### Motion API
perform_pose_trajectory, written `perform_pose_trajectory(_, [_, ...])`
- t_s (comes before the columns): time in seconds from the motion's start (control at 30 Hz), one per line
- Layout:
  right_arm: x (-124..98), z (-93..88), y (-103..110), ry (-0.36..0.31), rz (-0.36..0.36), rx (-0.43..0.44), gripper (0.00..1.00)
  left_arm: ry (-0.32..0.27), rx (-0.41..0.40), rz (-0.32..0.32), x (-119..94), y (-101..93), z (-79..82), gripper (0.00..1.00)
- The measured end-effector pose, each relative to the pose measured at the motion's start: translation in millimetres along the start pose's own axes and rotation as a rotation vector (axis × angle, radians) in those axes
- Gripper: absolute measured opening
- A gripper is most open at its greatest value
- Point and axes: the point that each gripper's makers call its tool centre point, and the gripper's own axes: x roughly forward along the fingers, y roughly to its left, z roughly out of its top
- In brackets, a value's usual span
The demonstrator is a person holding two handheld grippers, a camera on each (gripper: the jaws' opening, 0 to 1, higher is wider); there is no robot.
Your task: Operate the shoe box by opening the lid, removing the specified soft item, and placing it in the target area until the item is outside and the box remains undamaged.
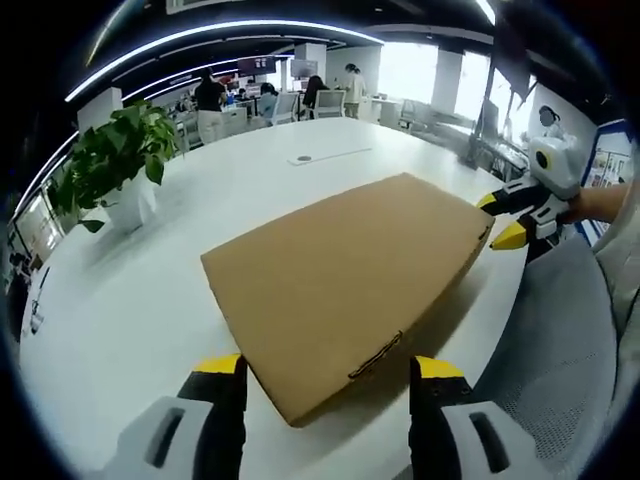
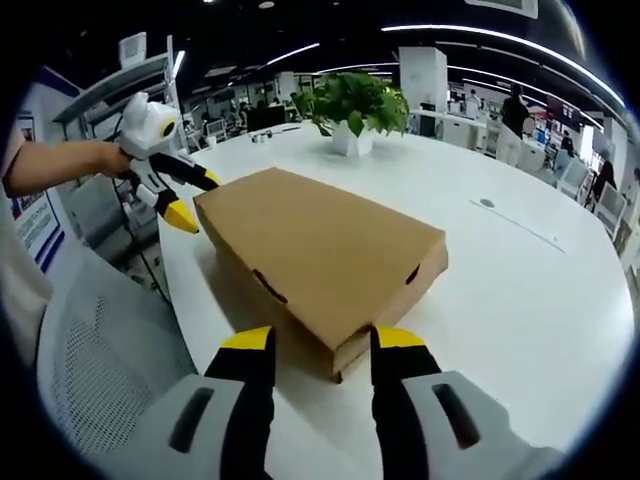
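Cardboard shoe box [image 1: 350, 290] lay closed on the white table [image 1: 150, 300], one corner between my left gripper [image 1: 328, 375]'s wide-open jaws. My right gripper [image 2: 312, 345], also wide, bracketed the opposite corner, gripping nothing.

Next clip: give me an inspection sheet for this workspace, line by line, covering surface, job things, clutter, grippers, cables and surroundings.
Surface: white table, large with a curved edge, bare around the box.
Job's things: brown cardboard shoe box, lid closed, flat near the table edge; soft item not visible.
Clutter: potted plant in a white pot; a small round fitting in the tabletop.
Grippers: left gripper open, jaws either side of one box corner; right gripper open at the opposite corner.
Cables: nothing seen.
Surroundings: open office with desks, chairs, ceiling strip lights, people at the far end; a grey mesh chair at the table edge.
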Motion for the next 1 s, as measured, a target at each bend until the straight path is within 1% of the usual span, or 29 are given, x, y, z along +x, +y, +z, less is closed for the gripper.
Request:
perform_pose_trajectory(0.2, [-5.5, 7.6, 2.8, -0.013, 0.012, -0.001, 0.37, -0.003, 0.011, -0.010, -5.8, -2.4, 5.0, 0.70])
perform_pose_trajectory(0.3, [-9.6, 13.4, 2.7, -0.024, 0.013, -0.009, 0.37, -0.019, -0.008, -0.019, -11.4, -2.6, 11.7, 0.71])
perform_pose_trajectory(0.47, [-14.5, 22.0, 2.5, -0.037, 0.013, -0.030, 0.37, -0.039, -0.011, -0.019, -17.7, -2.5, 20.1, 0.71])
perform_pose_trajectory(0.63, [-19.0, 31.6, 3.0, -0.045, 0.015, -0.051, 0.38, -0.051, -0.003, -0.011, -20.8, -1.9, 26.2, 0.71])
perform_pose_trajectory(0.77, [-22.9, 41.1, 0.9, -0.065, 0.009, -0.051, 0.38, -0.076, -0.009, -0.006, -25.6, 0.6, 34.9, 0.71])
perform_pose_trajectory(1.0, [-28.9, 61.2, -4.5, -0.106, -0.006, -0.065, 0.39, -0.111, 0.012, 0.015, -31.5, 6.2, 50.8, 0.70])
